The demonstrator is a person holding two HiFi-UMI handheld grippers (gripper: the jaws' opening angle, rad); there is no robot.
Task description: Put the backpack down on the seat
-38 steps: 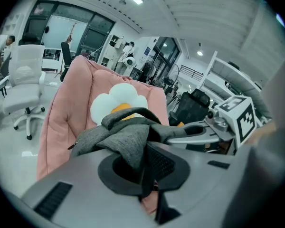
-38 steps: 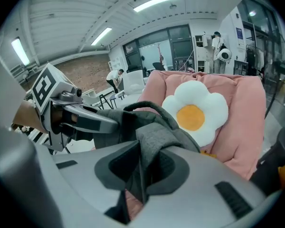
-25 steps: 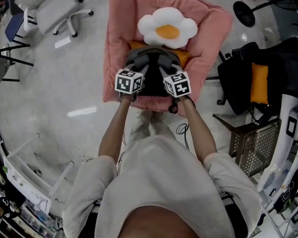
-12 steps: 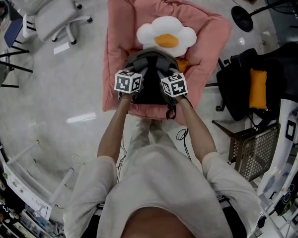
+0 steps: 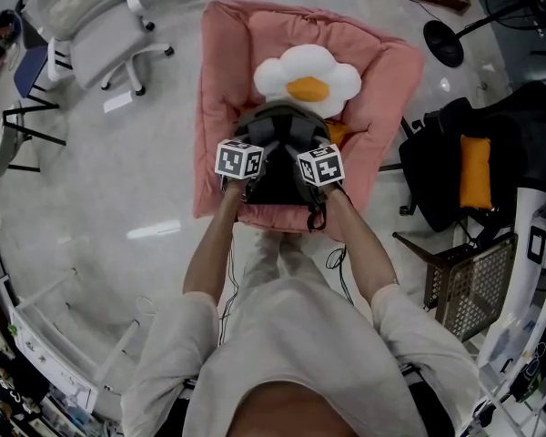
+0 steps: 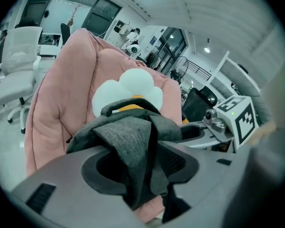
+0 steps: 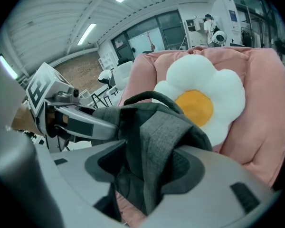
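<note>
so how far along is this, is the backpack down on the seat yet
Nearly done. The backpack looks to rest on the pink seat, in front of the egg cushion. In hand: the left claw and right claw have just been opening, with grey strap fabric loose between their jaws, not pinched. Left: draw both claws clear of the straps.

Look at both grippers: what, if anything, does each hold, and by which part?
Nothing is gripped. The left gripper and right gripper have just been opening their jaws; grey fabric of the backpack lies loose between them. It sits on the pink seat.
</note>
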